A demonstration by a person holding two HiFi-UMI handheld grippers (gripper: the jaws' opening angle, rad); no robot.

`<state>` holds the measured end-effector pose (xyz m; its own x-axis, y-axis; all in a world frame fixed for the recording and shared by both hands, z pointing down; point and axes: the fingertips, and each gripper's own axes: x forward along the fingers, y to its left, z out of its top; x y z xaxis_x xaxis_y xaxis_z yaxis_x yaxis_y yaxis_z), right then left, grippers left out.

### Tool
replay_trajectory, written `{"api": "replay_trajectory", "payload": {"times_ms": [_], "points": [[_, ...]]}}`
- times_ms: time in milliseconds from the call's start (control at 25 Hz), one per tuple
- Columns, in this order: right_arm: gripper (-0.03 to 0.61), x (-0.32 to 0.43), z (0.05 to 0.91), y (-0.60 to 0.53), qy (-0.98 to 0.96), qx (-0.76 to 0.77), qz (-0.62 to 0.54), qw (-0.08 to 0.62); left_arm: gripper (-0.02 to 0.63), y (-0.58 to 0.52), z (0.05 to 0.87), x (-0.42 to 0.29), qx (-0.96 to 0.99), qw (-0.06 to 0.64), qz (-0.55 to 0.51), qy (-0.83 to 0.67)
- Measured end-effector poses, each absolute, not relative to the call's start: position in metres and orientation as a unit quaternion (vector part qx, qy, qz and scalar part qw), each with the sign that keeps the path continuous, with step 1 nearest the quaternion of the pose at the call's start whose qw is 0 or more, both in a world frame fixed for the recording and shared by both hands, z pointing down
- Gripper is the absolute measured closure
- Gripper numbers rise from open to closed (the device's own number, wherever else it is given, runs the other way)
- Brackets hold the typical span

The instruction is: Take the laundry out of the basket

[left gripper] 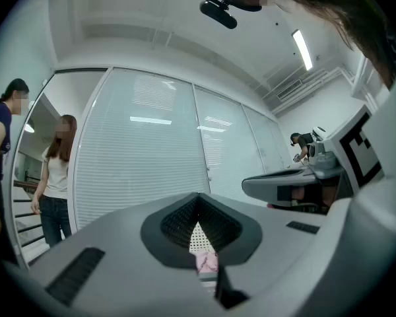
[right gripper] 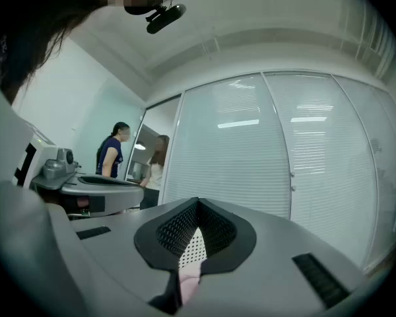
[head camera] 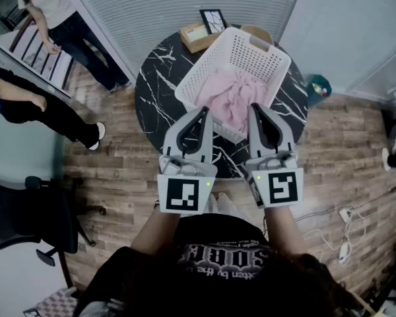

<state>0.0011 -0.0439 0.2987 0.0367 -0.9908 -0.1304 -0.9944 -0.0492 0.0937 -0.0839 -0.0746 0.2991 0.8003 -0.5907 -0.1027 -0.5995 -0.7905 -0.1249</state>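
Laundry (head camera: 232,98), a heap of pink cloth, lies in a white lattice basket (head camera: 244,48) standing across the middle of a round black marble table (head camera: 158,91), its far end close to the table's far edge. None of the cloth is out yet, so the task appears to be at its start.

The person holds the left gripper (head camera: 203,113) and the right gripper (head camera: 253,109) side by side over the table's near edge, tips aimed at the basket's near rim. Both pairs of jaws are pressed together and grip nothing. Each gripper view shows only basket mesh and a strip of pink beyond the closed pads. The pose reads as a ready stance before the reach, and the jaws would have to part before they can take any cloth.

A cardboard box (head camera: 197,37) and a framed black-and-white marker card (head camera: 214,20) sit at the table's far edge, behind the basket.

Pale lettering on the person's dark shirt (head camera: 224,256) runs upside down and cannot be read with confidence. No brand shows on the basket.
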Motion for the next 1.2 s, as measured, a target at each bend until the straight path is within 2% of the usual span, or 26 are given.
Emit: {"api": "replay_trajectory", "payload": {"times_ms": [600, 1200], "points": [[0.549, 0.010, 0.295, -0.035, 0.703, -0.707, 0.069, 0.027, 0.617, -0.077, 0.293, -0.082, -0.938, 0.053, 0.038, 0.339], [0.549, 0.024, 0.293, -0.032, 0.737, -0.672, 0.070, 0.024, 0.617, -0.061, 0.280, -0.067, -0.933, 0.077, 0.046, 0.349]]}}
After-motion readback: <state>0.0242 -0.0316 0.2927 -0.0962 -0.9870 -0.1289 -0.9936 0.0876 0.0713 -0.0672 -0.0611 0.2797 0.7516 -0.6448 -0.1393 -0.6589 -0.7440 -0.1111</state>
